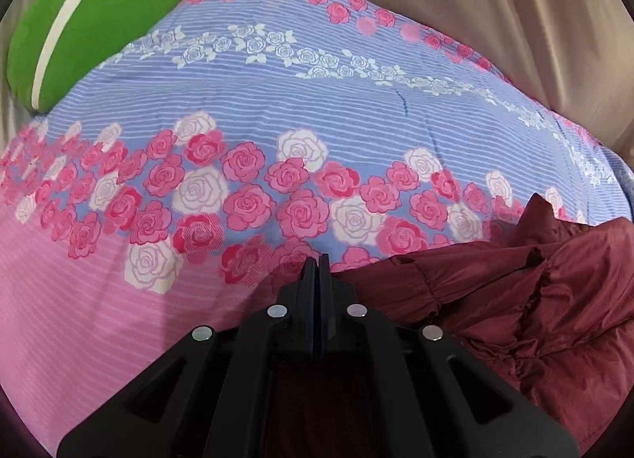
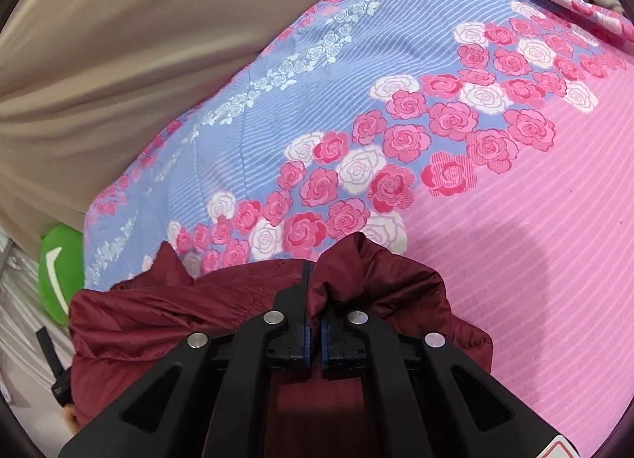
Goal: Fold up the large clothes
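Observation:
A maroon puffy jacket lies bunched on a bedspread printed with blue and pink stripes and roses. In the left wrist view my left gripper is shut at the jacket's left edge, and maroon cloth runs under its fingers. In the right wrist view my right gripper is shut on a fold of the jacket, which bulges up over the right finger and hides its tip. The rest of the jacket spreads to the left, low over the bedspread.
A green cushion with a white stripe rests at the bedspread's far left edge; it shows again as the cushion beside the jacket. Beige draped fabric rises behind the bed. A black strap-like object sits at lower left.

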`<state>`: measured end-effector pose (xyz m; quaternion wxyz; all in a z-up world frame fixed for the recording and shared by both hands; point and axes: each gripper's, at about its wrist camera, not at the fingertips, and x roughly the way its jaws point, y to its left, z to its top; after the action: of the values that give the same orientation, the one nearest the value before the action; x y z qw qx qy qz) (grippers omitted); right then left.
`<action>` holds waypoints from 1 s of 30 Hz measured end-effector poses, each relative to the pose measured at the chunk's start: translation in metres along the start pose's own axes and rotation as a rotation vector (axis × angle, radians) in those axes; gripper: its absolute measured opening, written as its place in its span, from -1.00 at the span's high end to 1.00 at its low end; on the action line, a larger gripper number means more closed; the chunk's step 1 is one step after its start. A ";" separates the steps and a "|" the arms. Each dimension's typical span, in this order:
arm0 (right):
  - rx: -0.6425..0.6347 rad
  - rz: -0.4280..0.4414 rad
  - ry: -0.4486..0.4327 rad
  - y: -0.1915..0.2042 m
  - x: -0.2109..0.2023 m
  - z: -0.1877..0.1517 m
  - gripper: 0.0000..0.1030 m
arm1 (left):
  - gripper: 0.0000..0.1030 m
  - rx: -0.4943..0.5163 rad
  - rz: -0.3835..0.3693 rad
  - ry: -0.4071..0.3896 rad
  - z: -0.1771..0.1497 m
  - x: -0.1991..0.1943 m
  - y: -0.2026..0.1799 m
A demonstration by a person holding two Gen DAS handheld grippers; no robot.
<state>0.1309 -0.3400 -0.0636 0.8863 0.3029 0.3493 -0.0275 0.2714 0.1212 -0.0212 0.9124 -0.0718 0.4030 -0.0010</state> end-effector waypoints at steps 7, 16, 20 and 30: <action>0.079 0.077 -0.112 -0.015 -0.031 0.008 0.52 | 0.28 -0.141 -0.030 -0.054 0.000 -0.022 0.029; -0.235 0.167 -0.158 0.083 -0.126 -0.033 0.38 | -0.05 0.143 -0.123 -0.174 -0.019 -0.157 -0.025; -0.483 0.249 0.004 0.158 -0.109 -0.111 0.52 | -0.05 0.257 -0.293 -0.024 -0.063 -0.149 -0.083; -0.367 0.064 0.047 0.076 -0.101 -0.136 0.87 | 0.03 0.243 -0.065 -0.002 -0.114 -0.117 -0.048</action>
<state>-0.0077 -0.2190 -0.0376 0.9187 0.1478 0.3592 0.0720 0.1115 0.0662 -0.0044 0.9143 0.0264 0.3963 -0.0795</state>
